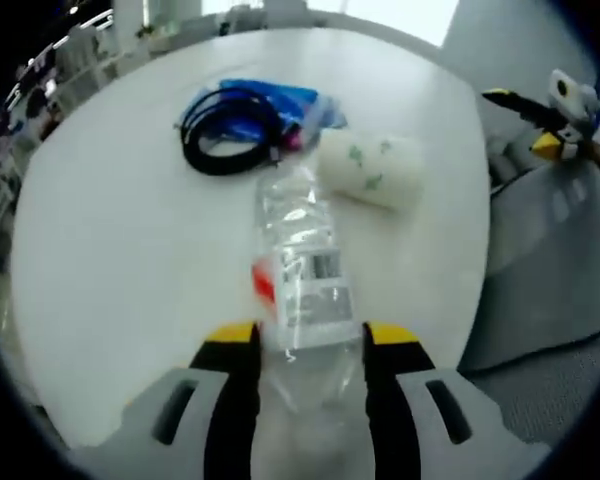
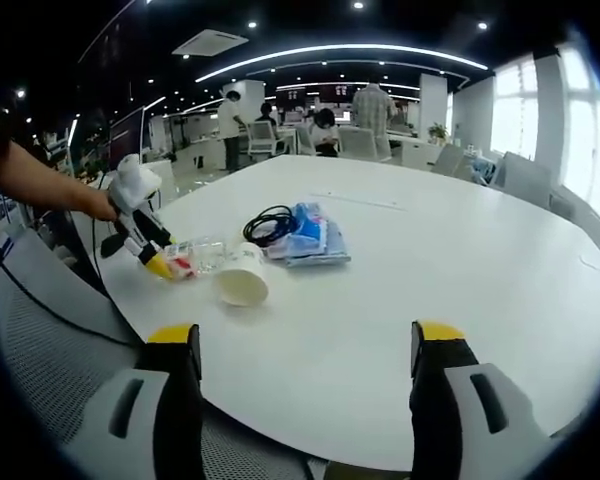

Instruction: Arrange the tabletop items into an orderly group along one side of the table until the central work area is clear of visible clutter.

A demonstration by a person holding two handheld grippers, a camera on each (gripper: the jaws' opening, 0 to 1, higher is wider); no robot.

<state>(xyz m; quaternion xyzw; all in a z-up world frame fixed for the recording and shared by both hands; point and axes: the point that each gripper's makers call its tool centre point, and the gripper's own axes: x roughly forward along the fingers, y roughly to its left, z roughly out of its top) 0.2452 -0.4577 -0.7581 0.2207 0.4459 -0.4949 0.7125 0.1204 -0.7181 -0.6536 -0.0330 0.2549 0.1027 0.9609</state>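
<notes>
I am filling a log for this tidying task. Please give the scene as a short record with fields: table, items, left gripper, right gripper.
table: round white table
items: clear plastic bottle, paper cup on its side, black cable, blue packet, grouped together
left gripper: left gripper, jaws closed on the bottle
right gripper: right gripper, jaws wide apart, nothing between them

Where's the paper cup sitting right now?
The paper cup lies on its side near the table edge, between the clear plastic bottle held in the left gripper and the black cable coil on the blue bag.
</notes>
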